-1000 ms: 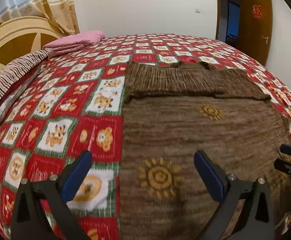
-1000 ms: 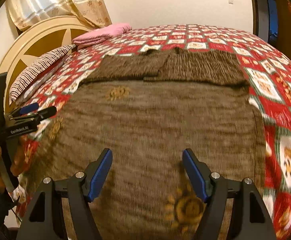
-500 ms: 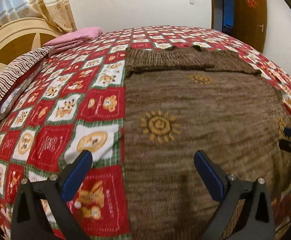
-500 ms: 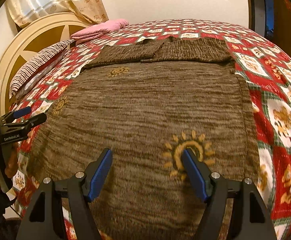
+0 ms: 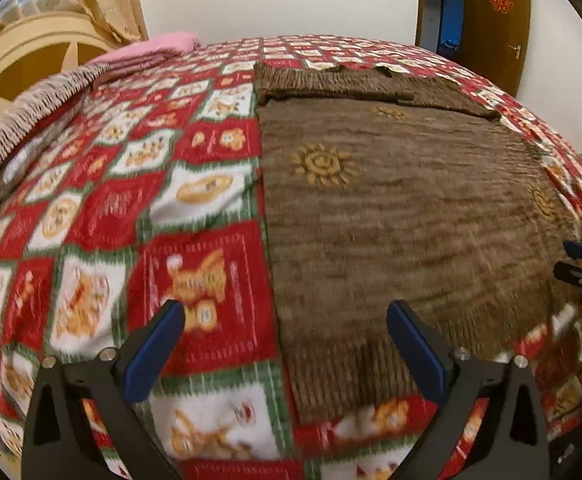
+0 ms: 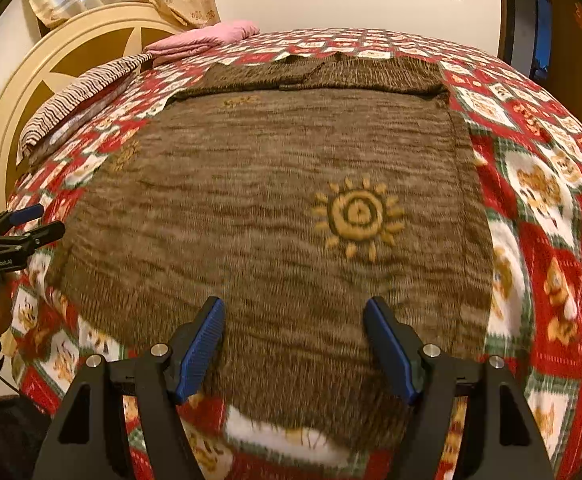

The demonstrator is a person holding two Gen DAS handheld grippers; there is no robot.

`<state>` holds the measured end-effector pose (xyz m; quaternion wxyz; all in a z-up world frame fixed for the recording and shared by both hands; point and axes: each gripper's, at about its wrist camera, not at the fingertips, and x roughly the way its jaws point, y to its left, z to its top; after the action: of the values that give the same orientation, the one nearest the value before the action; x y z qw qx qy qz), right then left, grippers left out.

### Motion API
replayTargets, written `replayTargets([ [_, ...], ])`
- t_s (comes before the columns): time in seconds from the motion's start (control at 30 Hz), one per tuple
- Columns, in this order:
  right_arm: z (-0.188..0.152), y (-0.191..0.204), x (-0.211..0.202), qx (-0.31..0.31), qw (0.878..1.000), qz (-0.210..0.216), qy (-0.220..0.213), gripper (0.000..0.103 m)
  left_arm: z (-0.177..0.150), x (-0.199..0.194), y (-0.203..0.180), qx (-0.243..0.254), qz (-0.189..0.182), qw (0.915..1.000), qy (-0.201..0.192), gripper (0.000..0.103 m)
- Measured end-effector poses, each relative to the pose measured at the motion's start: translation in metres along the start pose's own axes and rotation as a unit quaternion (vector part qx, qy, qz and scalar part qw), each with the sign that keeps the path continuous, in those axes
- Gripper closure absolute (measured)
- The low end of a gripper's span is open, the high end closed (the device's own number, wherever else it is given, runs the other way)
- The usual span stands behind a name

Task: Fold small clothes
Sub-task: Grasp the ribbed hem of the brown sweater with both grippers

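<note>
Both grippers (image 5: 285, 350) (image 6: 293, 350) now nearer sweater (image 5: 391, 208) bottom hem, w/ bedspread (image 5: 195, 272) edge newly visible.

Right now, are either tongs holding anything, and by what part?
Nothing held. Left tongs and right tongs both open above the brown sweater's hem.

You see a streaky brown sweater (image 6: 251, 208) with yellow suns on a red, white and green checked bedspread (image 5: 195, 248); beyond the sweater, a pink blanket (image 6: 207, 38).
</note>
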<state>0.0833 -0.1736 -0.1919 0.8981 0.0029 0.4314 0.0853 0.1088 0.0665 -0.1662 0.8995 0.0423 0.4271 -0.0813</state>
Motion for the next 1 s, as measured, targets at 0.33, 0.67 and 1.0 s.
replayTargets([
  [0.33,-0.034,0.005,-0.012,0.006,1.000,-0.005,-0.006,0.028,-0.032,0.003,-0.004,-0.030,-0.092,0.9946,0.038,0.040],
  [0.67,-0.038,-0.002,-0.019,0.032,0.999,0.013,-0.023,0.028,-0.036,0.004,0.005,-0.059,-0.109,0.9921,0.024,0.091],
  [1.0,-0.046,-0.043,-0.053,0.091,0.994,-0.018,-0.049,0.028,-0.028,-0.014,0.011,-0.059,-0.119,0.9909,-0.015,0.097],
])
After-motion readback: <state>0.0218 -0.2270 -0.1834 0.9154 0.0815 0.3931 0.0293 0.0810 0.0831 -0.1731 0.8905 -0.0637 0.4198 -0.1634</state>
